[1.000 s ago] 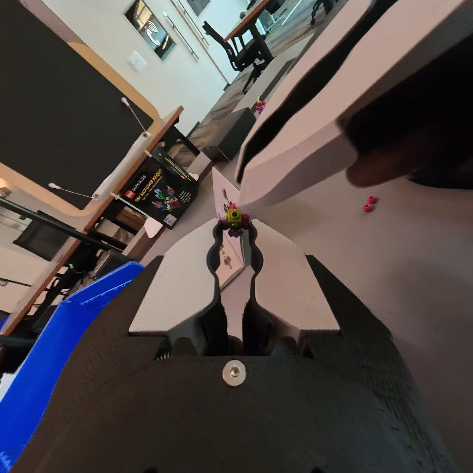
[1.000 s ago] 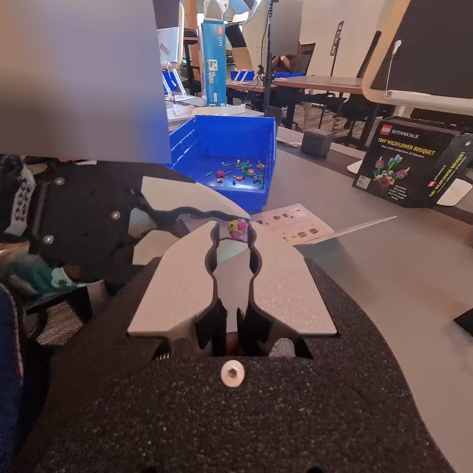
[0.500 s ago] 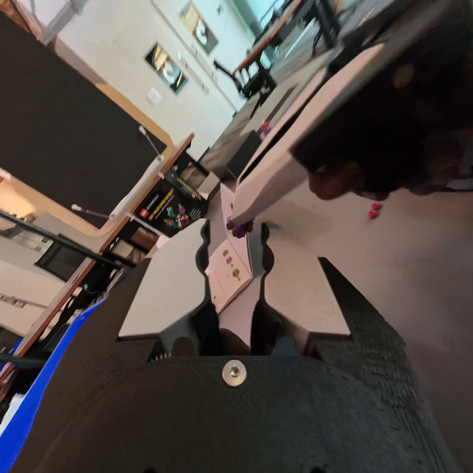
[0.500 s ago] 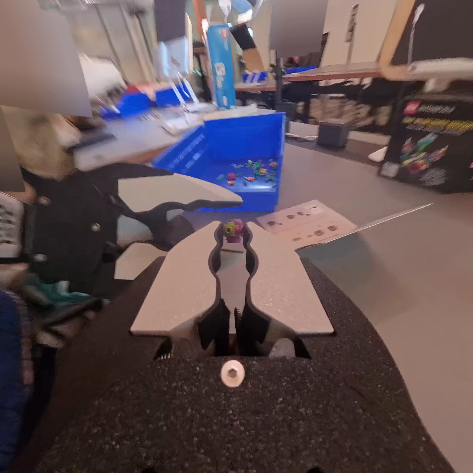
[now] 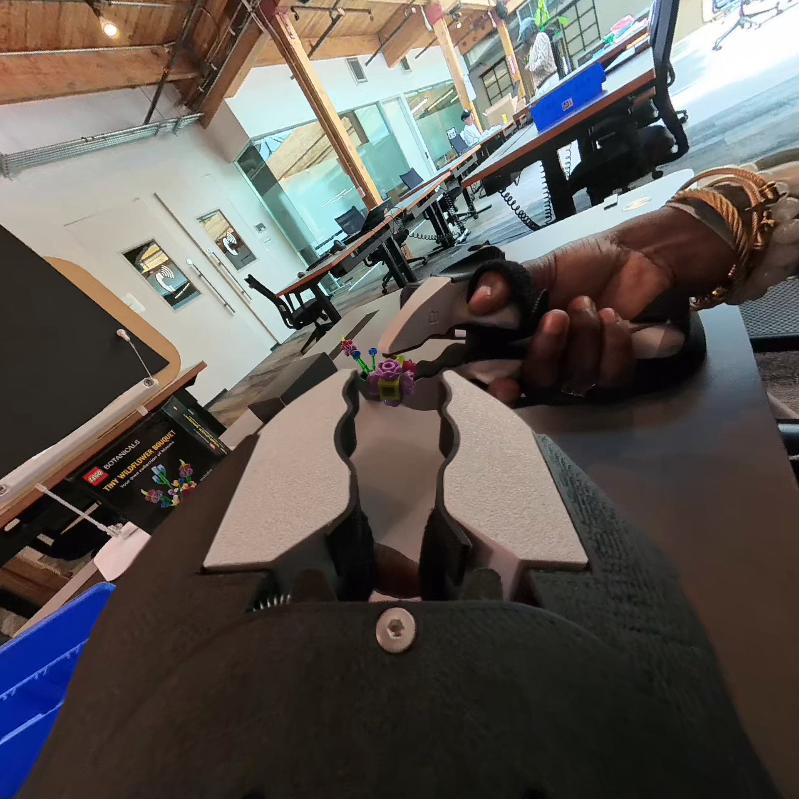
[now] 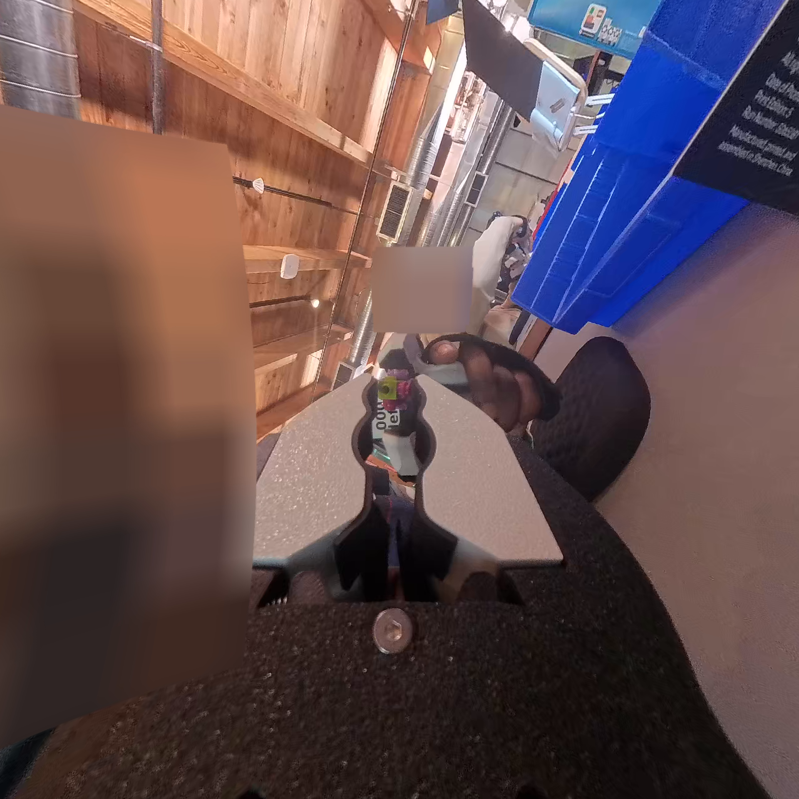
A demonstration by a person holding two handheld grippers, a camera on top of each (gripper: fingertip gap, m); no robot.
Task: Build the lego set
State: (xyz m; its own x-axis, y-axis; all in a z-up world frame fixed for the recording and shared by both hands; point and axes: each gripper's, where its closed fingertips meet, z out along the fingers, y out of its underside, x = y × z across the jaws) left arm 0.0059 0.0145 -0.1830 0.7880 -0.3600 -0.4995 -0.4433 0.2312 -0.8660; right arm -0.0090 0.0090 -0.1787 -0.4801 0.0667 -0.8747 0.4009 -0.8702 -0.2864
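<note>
A small flower piece [image 5: 389,381], purple blooms on a lime green brick, is pinched in my right gripper [image 5: 400,361], which reaches in from the right in a person's hand. My left gripper [image 5: 395,385] is open, with its fingertips on either side of the piece and a clear gap to each. In the right wrist view my right gripper [image 6: 394,380] is shut on the same flower piece [image 6: 391,389]. The hand holding the left gripper [image 6: 488,389] shows just behind it.
A small built bunch of stemmed flowers [image 5: 355,352] stands on the grey table [image 5: 648,454] behind the piece. The black set box [image 5: 151,471] is at the left, and a blue bin [image 5: 34,691] is at the lower left. The bin [image 6: 627,216] also shows in the right wrist view. Both grippers' tips are close together, under 4 cm apart.
My left gripper opened and let go of the flower piece. My right gripper has stayed shut on it. Both views have swung round and the right one has tilted.
</note>
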